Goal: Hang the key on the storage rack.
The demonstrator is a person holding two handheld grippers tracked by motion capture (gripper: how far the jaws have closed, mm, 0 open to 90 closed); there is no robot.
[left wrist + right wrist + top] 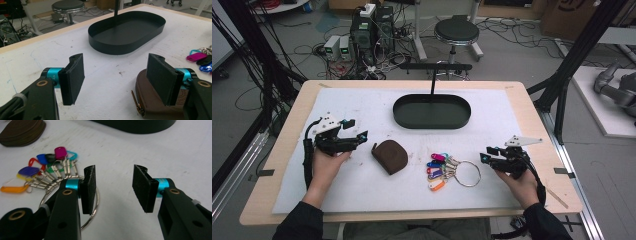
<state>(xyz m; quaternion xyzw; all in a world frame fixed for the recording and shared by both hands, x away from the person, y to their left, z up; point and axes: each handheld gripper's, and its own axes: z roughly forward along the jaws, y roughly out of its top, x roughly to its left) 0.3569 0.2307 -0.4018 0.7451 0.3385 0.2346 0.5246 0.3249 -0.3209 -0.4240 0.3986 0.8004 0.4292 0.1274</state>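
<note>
Brown pouch's zipper (136, 102) beside left tool (115, 80); key ring (93, 202) under right tool (113, 188).

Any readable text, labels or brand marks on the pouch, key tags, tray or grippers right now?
None can be read.
Brown pouch: a faint stamped mark beside the left gripper's jaw, too blurred to read.
Key tags: no legible writing.
Black tray: no markings visible.

pouch (390, 156): brown leather, matt | key ring (466, 173): shiny metal | tags (436, 167): glossy plastic

Black oval tray (432, 120) (w/ upright post), round stool (456, 31), white mat (362, 190)
</note>
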